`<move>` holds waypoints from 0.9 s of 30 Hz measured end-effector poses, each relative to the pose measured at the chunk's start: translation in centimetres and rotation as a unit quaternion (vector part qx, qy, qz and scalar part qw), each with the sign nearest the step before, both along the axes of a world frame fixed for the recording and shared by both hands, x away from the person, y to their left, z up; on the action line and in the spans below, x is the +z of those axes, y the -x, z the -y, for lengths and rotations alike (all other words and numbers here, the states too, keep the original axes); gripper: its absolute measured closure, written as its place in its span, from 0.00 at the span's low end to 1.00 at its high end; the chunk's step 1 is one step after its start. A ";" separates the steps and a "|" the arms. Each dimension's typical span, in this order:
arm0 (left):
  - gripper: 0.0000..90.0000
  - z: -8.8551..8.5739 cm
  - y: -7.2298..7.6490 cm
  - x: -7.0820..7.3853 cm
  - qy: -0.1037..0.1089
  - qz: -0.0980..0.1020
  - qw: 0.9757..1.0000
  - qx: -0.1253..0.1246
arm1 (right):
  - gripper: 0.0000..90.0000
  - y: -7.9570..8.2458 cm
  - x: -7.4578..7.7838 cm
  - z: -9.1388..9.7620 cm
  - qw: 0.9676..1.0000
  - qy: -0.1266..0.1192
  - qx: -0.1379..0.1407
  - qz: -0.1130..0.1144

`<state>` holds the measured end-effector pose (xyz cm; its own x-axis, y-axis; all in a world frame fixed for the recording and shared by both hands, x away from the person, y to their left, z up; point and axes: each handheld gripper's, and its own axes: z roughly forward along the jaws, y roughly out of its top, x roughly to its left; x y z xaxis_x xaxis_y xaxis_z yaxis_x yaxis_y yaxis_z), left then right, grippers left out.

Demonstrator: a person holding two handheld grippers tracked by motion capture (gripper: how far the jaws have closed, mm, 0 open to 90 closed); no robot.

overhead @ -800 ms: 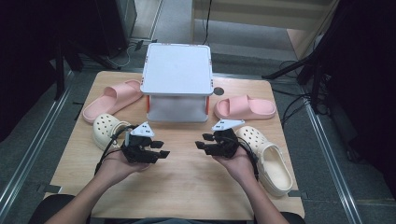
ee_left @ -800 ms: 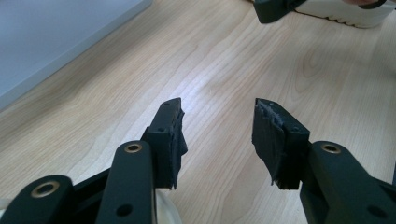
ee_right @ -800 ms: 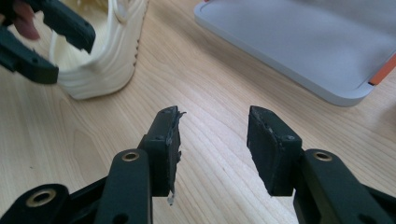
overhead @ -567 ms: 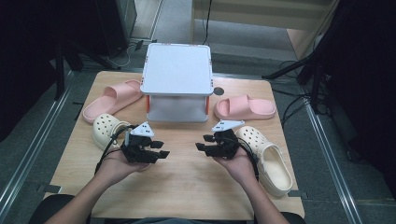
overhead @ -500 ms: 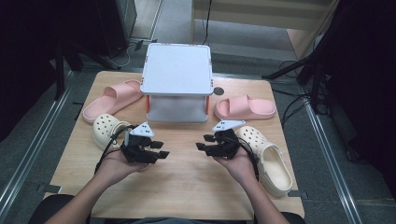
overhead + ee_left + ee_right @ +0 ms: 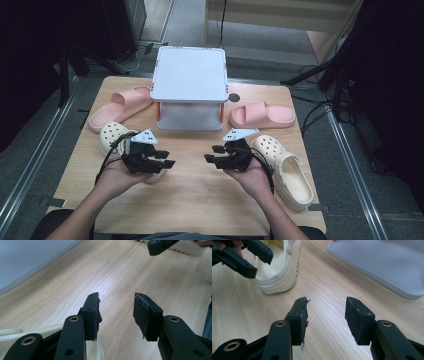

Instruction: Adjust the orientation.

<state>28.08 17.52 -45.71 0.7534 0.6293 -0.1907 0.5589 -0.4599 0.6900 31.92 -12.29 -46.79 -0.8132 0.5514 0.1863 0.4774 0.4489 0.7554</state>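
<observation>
Against the earlier high-view pictures, no shift is found: both hands are held at the same spots over the bare light-wood table point(image 6: 190, 195) and every shoe lies as it did.

The left gripper point(image 6: 167, 159) is seen with jaws parted and nothing between them; the cream perforated foam clog point(image 6: 111, 138) lies just behind and beneath it, apart from the fingers point(image 6: 93, 315).

The right gripper point(image 6: 210, 154) is likewise spread and empty, its fingers point(image 6: 300, 320) pointing at the opposite gripper; the second cream perforated clog point(image 6: 290, 172) lies just behind it.

It is judged that no pickup has begun; a clog is expected to be approached first.
</observation>
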 end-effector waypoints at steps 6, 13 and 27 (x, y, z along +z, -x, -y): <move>0.62 -1.6 0.3 0.6 0.013 0.000 1.000 0.028 | 0.59 0.3 0.8 -1.3 1.000 -0.001 0.020 0.007; 0.61 -3.5 0.8 1.4 0.018 0.006 0.998 0.057 | 0.60 0.1 2.0 -2.7 0.999 -0.012 0.033 0.012; 0.61 -7.6 2.0 1.8 0.002 0.010 0.992 0.125 | 0.61 -2.3 2.2 -7.7 0.997 -0.011 0.075 0.005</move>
